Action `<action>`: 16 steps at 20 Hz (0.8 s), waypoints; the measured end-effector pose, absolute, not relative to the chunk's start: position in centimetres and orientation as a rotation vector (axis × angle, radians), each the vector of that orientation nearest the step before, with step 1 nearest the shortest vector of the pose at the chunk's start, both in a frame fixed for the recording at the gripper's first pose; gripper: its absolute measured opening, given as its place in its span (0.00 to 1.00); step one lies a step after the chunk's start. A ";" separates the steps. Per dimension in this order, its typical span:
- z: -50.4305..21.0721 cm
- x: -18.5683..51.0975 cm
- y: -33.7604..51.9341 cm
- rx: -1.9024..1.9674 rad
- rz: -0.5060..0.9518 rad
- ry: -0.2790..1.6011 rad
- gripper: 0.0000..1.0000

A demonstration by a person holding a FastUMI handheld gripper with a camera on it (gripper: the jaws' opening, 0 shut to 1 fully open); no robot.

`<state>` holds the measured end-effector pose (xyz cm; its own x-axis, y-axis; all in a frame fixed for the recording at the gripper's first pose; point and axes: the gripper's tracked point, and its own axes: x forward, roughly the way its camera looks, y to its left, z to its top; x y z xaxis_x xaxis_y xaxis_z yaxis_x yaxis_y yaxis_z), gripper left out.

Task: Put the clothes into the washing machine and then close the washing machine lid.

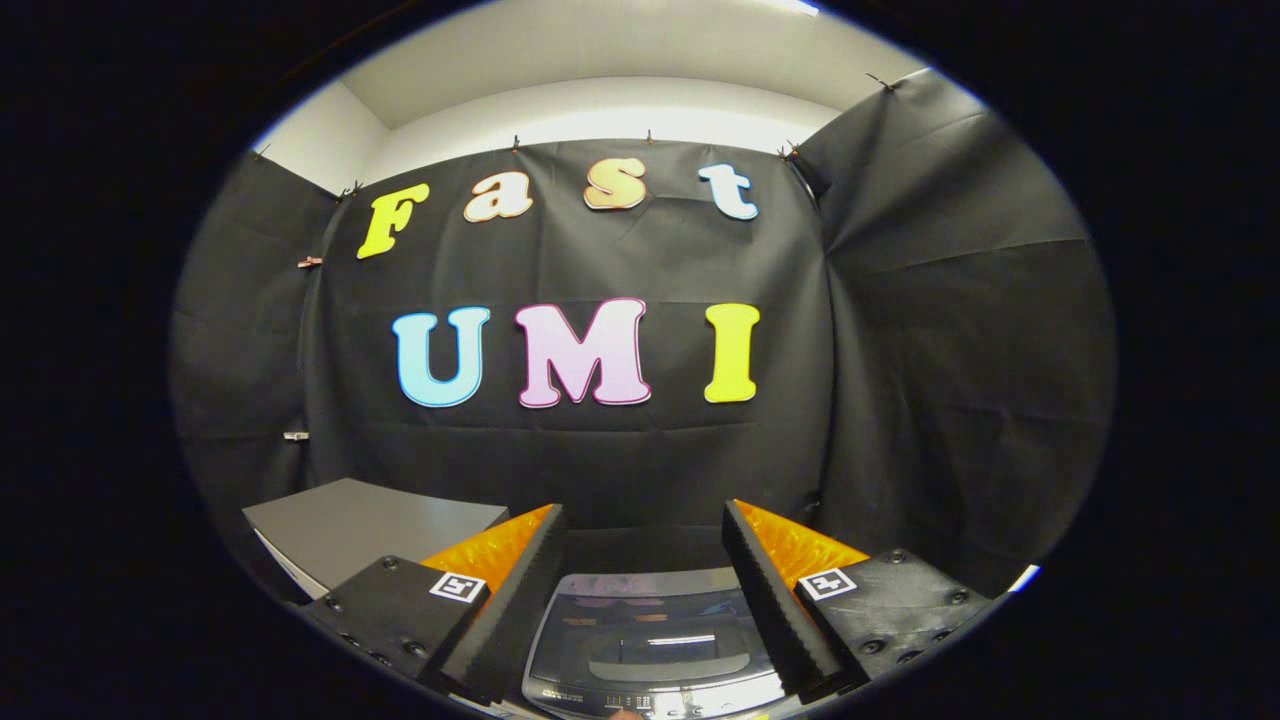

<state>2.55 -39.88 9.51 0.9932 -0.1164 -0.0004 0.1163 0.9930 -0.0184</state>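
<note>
Below, hand-held gripper (640,520) fingers wide apart above closed washing machine lid (655,640).

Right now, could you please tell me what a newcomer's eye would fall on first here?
The open gripper fills the foreground, its two fingers spread wide with nothing between them. Seen between and below them is the grey top-loading washing machine with a glossy dark glass lid, which lies shut. Beyond the left finger stands a flat-topped grey box.

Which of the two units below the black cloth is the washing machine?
Start at the black cloth wall and drop down. The washing machine sits between the open gripper's fingers. Unlike the plain grey box beside it, it has a glossy, reflective closed lid.
</note>
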 end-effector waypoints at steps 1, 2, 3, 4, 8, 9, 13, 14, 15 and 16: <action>9.9 2.2 -39.7 -0.006 -0.118 -0.010 0.98; 10.1 1.9 -39.7 0.003 -0.120 -0.017 0.98; 10.3 1.7 -39.6 0.007 -0.121 -0.021 0.98; 10.0 1.6 -39.6 0.005 -0.120 -0.018 0.98; 9.6 1.3 -39.1 -0.018 -0.106 -0.003 0.98; 9.6 1.4 -38.9 -0.014 -0.102 -0.003 0.98; 9.1 1.4 -38.8 -0.022 -0.094 0.008 0.98; 8.9 1.5 -38.7 -0.024 -0.092 0.015 0.98; 8.7 1.5 -38.6 -0.028 -0.090 0.020 0.98; 8.6 1.7 -38.6 -0.034 -0.088 0.024 0.98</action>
